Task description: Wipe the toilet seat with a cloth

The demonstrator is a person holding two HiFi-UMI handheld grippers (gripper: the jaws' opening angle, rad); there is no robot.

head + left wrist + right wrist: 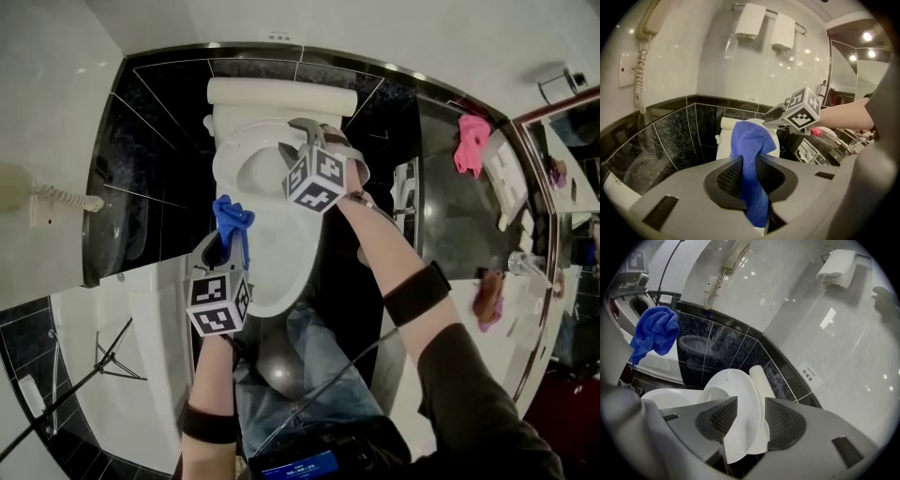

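In the head view the toilet (277, 267) runs lengthwise from the top of the frame down to the middle. At its left rim the left gripper (223, 246) pinches the blue cloth (232, 217), which is bunched toward the top. The right gripper (295, 139) is over the toilet's far end.

In the left gripper view the cloth (752, 140) runs top to bottom through the clamped jaws. Only this view shows the towels (750, 21) high on the wall.

In the right gripper view the jaws stand apart astride the tilted lid (740, 399). I can't tell if they touch it. The cloth (654, 333) hangs at the upper left.
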